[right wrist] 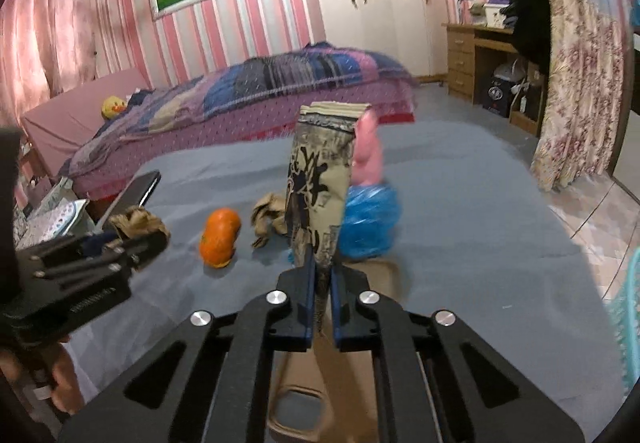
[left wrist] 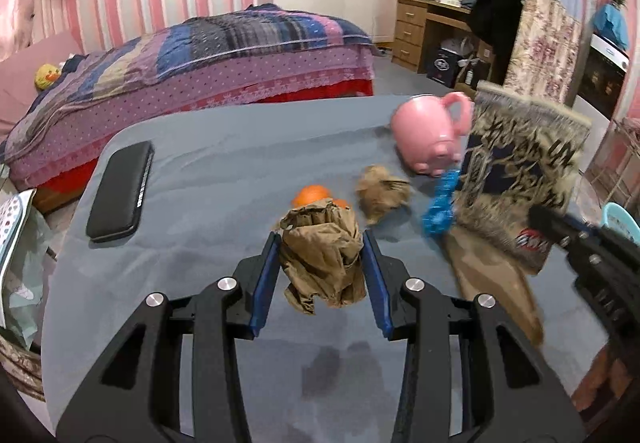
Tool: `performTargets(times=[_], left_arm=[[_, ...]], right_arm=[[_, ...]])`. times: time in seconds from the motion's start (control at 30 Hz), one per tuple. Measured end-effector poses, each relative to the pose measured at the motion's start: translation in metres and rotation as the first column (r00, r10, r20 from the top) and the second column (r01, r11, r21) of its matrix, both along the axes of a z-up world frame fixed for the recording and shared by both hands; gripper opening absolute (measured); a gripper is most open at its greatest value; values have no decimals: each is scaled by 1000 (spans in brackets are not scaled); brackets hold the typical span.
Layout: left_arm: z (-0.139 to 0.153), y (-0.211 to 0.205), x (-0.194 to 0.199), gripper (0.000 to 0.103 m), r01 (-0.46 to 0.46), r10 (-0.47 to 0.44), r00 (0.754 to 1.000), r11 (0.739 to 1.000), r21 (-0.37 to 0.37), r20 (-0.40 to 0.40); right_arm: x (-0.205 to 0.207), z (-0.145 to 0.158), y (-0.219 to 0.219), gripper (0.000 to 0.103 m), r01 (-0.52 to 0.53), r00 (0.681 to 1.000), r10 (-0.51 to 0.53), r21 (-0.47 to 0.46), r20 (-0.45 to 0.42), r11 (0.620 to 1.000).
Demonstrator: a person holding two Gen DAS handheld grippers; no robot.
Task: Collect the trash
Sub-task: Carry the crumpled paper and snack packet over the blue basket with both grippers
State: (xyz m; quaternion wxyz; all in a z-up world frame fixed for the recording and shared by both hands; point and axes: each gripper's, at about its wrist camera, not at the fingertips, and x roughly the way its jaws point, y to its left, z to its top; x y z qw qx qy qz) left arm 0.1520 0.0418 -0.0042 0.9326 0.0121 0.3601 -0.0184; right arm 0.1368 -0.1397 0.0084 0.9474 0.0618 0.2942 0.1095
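Observation:
My left gripper (left wrist: 322, 263) is shut on a crumpled brown paper wad (left wrist: 322, 247), held just above the grey-blue table (left wrist: 200, 243). The right wrist view shows that gripper (right wrist: 154, 239) at the left with the wad (right wrist: 138, 223). My right gripper (right wrist: 322, 283) is shut on the lower end of a black-and-beige printed bag (right wrist: 316, 183), which stands upright. From the left wrist view, the printed bag (left wrist: 520, 171) and right gripper (left wrist: 538, 219) are at the right. On the table lie a second crumpled paper (left wrist: 382, 193) and a blue plastic wad (left wrist: 440, 207).
Oranges (left wrist: 312, 195), a pink pig-shaped mug (left wrist: 432, 131) on its side and a black flat case (left wrist: 120, 191) lie on the table. A flat brown paper bag (right wrist: 296, 395) lies under my right gripper. A teal basket (right wrist: 628, 307) stands off the table's right edge. A bed (left wrist: 200, 59) is behind.

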Motion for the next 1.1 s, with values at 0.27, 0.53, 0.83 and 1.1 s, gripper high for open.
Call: performTargets(times=[0.27,0.53,0.83,1.1], left_arm=[[8,-51,-9,39,51,-50,998,999,-9,37],[13,-105,-16,39,94,-93,993,996,0,73],[10,-152,-18,39,155,-152,985,987,-39,76],[-8,-186,-19,39,212,-211,976,977,0,54]], right_arm=[[-22,13,-56,7,80,997,-80,9,14,997],[-38,17,-123,7,200,980,-201,14,5,980],[-55,21,-186,7,353,935,-354,-67,2,933],[-66,20,-228,7,456,887,-461,-141,-6,879]])
